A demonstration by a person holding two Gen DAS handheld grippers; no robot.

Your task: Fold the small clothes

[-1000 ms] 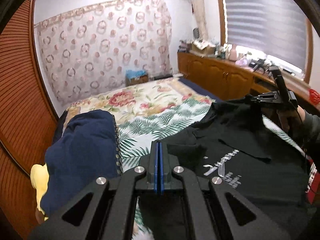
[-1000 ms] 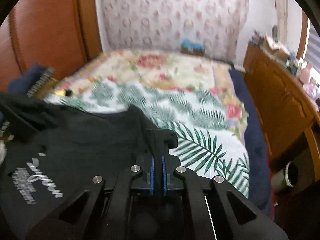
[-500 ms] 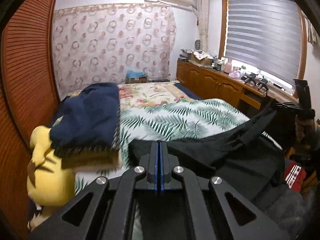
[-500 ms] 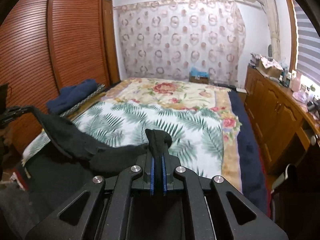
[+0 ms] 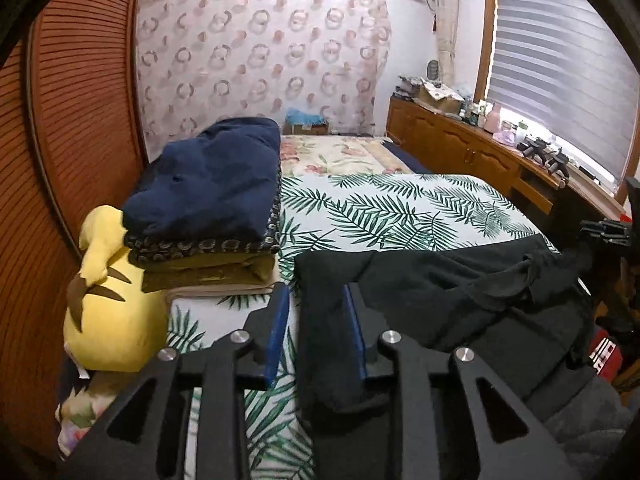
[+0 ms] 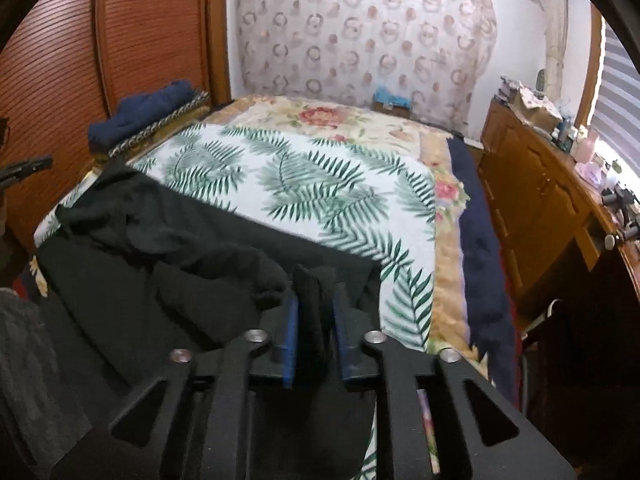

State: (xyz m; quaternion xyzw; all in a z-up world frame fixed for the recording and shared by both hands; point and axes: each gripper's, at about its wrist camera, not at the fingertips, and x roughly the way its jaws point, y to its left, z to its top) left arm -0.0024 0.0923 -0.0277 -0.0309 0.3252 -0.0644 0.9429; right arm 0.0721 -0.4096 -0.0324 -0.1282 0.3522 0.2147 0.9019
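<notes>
A black shirt (image 5: 460, 296) lies crumpled across the near end of the bed, on the palm-leaf sheet (image 5: 400, 208). My left gripper (image 5: 316, 300) is open, its jaws spread over the shirt's left corner, which lies loose between them. In the right wrist view the same shirt (image 6: 160, 260) spreads to the left. My right gripper (image 6: 314, 304) is open, with a fold of black cloth standing loose between its blue pads. The right gripper also shows at the right edge of the left wrist view (image 5: 612, 232).
A stack of folded clothes topped by a navy garment (image 5: 212, 188) sits at the bed's left, beside a yellow plush toy (image 5: 108, 296). A wooden wardrobe (image 5: 60, 120) lines the left side. A wooden sideboard (image 6: 540, 184) runs along the right. A floral sheet (image 6: 328, 120) covers the far bed.
Both grippers have opened and let go of the black shirt, which now lies on the bed. Both have lowered and moved toward the near bed edge.
</notes>
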